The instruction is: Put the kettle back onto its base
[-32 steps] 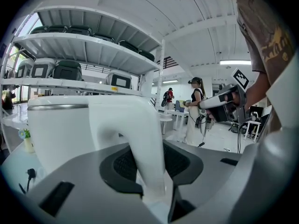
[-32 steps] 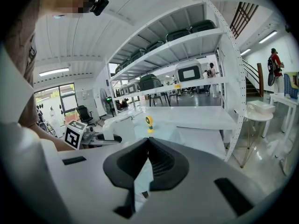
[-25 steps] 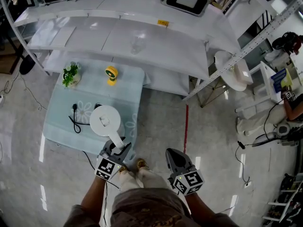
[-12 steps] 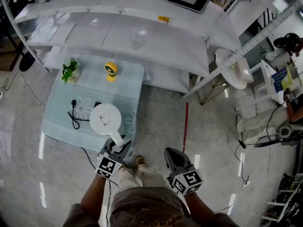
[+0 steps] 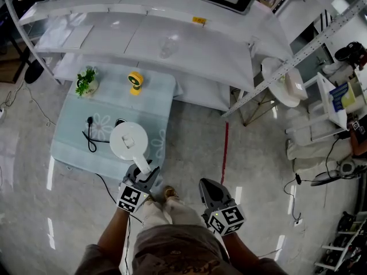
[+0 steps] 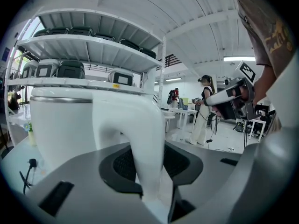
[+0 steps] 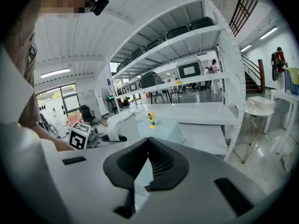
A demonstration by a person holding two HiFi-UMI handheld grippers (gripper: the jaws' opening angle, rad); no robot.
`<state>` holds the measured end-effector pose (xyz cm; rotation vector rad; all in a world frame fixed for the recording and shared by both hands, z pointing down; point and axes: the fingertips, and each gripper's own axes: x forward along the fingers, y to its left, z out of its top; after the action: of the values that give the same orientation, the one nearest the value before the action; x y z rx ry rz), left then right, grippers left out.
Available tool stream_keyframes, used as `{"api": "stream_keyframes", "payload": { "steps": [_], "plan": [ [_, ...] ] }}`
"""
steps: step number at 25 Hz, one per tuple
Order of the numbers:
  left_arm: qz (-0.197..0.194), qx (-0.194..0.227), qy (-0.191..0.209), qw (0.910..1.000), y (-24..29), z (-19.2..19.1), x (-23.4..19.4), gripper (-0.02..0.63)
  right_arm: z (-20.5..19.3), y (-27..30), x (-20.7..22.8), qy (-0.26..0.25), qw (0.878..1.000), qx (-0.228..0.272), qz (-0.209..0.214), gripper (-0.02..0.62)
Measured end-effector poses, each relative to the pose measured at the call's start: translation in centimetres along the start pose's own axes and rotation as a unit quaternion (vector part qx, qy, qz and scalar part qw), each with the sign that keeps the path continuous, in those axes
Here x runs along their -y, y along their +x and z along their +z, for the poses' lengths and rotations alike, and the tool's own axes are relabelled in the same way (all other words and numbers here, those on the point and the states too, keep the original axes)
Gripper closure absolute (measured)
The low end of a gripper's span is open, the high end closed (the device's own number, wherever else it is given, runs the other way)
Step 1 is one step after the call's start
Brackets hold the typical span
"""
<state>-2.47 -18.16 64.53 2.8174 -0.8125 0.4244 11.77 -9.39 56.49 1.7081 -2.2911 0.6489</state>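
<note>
The white kettle (image 5: 127, 141) hangs over the near right part of the pale blue glass table (image 5: 71, 150), lid up and handle pointing back at me. My left gripper (image 5: 143, 173) is shut on that handle (image 6: 140, 139), which fills the gap between its pads in the left gripper view. A black cord with a plug (image 5: 89, 136) runs toward a dark piece (image 5: 119, 121) just beyond the kettle. The kettle hides most of it, so I cannot tell the base's outline. My right gripper (image 5: 207, 189) hovers over the floor to the right, shut with nothing in it.
A small potted plant (image 5: 86, 83) and a yellow mini fan (image 5: 135, 82) stand at the table's far edge. White shelving (image 5: 189, 50) rises behind the table. A round white side table (image 5: 281, 85) stands at the right. A red line (image 5: 225, 148) marks the floor.
Nothing has visibly changed beyond a slight shift of the head view. The kettle stays in the left gripper over the same spot, and the right gripper holds still.
</note>
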Motion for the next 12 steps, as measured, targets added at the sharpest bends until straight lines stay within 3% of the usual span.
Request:
{"api": "stream_keyframes", "payload": {
  "steps": [12],
  "plan": [
    [0.033,-0.001,-0.025,0.9992,-1.9,0.5,-0.3,0.441,0.1,0.2,-0.6,-0.006,1.000,0.002,0.017,0.600]
  ]
}}
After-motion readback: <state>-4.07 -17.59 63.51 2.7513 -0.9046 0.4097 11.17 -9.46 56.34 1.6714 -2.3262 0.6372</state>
